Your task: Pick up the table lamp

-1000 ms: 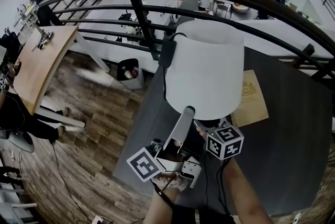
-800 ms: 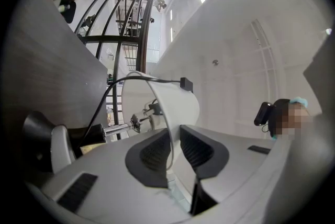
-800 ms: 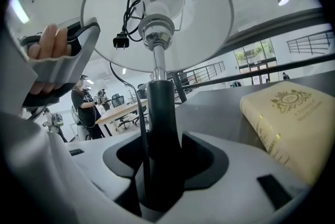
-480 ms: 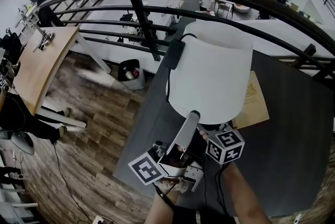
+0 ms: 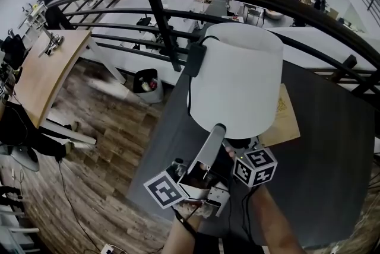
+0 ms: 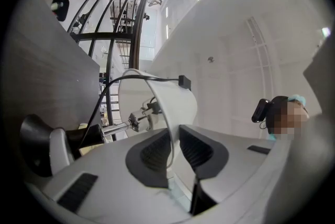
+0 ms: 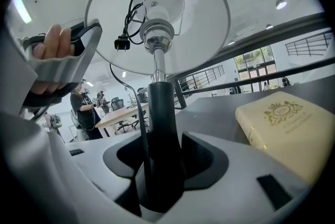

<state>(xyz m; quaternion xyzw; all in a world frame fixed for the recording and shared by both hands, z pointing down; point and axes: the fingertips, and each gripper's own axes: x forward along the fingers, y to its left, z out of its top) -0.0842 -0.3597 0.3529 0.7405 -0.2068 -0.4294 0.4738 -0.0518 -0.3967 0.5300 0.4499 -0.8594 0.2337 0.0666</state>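
The table lamp has a white drum shade (image 5: 237,78) and a black stem (image 7: 159,108) topped by a metal bulb socket (image 7: 155,34). My left gripper (image 5: 217,130) reaches up to the shade's lower rim. In the left gripper view its pads are shut on the thin shade wall (image 6: 172,105), which runs between them at the left gripper (image 6: 171,147). My right gripper (image 7: 162,157) is shut on the stem low down. In the head view only its marker cube (image 5: 255,165) shows below the shade. The lamp's base is hidden.
The lamp's black cord and plug (image 7: 121,42) hang inside the shade, and an adapter (image 5: 195,60) sits on its outside. A yellow book (image 5: 279,119) lies on the dark table (image 5: 332,146) right of the lamp. A black railing (image 5: 160,15) runs behind, with a wooden desk (image 5: 41,72) far left.
The shade and the left gripper on its rim have shifted slightly up and to the right in the head view. Both grips look the same.
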